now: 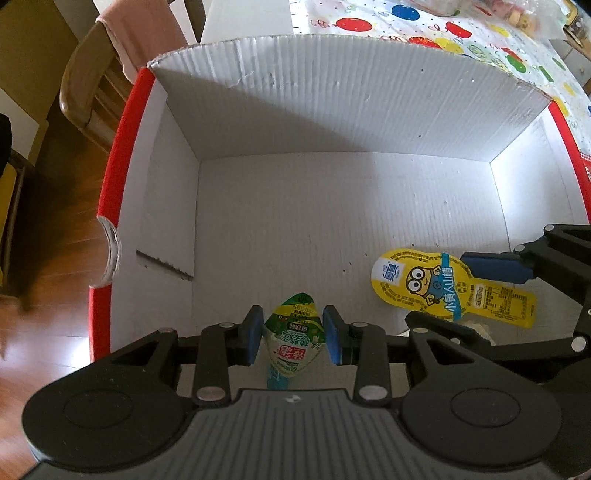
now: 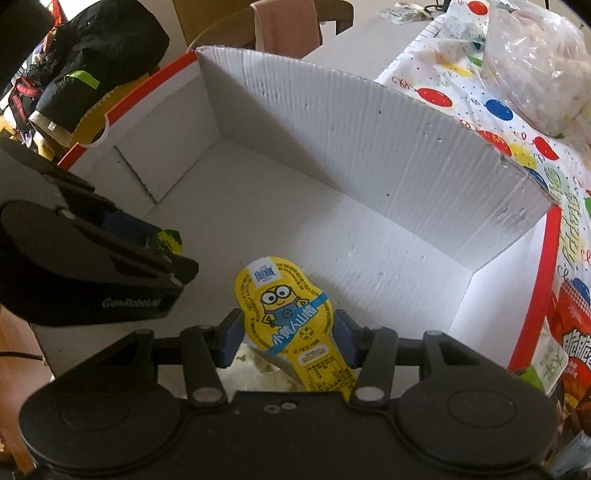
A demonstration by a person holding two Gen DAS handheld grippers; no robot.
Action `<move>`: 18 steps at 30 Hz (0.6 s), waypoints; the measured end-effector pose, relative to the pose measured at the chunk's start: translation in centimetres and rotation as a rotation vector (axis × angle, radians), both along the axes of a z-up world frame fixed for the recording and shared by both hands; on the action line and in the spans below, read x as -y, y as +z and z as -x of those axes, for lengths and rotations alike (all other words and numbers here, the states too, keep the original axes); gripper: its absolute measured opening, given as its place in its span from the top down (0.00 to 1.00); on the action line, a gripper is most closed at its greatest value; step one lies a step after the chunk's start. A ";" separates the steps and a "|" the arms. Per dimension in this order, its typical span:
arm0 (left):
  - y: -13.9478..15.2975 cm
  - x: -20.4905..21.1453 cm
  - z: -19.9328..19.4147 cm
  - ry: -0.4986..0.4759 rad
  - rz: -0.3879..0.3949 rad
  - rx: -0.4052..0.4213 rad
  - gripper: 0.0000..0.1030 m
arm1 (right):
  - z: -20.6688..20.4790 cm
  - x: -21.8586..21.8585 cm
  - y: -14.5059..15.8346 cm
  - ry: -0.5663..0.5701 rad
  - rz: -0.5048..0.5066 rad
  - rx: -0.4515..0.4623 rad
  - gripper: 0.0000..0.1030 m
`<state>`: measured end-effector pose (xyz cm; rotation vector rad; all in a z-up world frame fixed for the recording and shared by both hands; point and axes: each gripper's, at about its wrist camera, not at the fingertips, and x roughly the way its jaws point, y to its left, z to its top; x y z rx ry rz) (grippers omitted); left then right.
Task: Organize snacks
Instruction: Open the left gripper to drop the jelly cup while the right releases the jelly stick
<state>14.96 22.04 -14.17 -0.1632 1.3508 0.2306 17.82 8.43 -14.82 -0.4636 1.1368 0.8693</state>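
Observation:
A white cardboard box with red rims (image 1: 332, 206) (image 2: 295, 206) lies open below both grippers, its floor bare. My left gripper (image 1: 293, 338) is shut on a small green and white snack cup (image 1: 295, 332), held just over the box's near side. My right gripper (image 2: 288, 341) is shut on a yellow snack cup with a cartoon lid (image 2: 290, 321), also low inside the box. In the left wrist view that yellow cup (image 1: 443, 286) hangs at the right in the right gripper's blue pads (image 1: 495, 267). The green cup (image 2: 170, 240) peeks out of the left gripper at the left of the right wrist view.
The box stands by a table under a cloth printed with balloons (image 1: 424, 22) (image 2: 498, 107). A clear bag of snacks (image 2: 535, 66) lies on the cloth, and red snack packets (image 2: 569, 354) sit to the box's right. A wooden chair with a pink cloth (image 1: 110, 59) and dark clothing (image 2: 92, 62) stand beyond.

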 end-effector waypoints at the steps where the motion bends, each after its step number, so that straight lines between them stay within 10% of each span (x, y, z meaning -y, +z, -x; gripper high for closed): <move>1: -0.1 0.0 0.1 0.003 0.000 -0.001 0.66 | 0.1 0.0 0.0 0.000 0.002 -0.001 0.51; 18: 3.7 0.9 2.8 0.035 0.004 0.148 0.55 | 1.1 2.5 3.7 -0.017 -0.102 0.034 0.39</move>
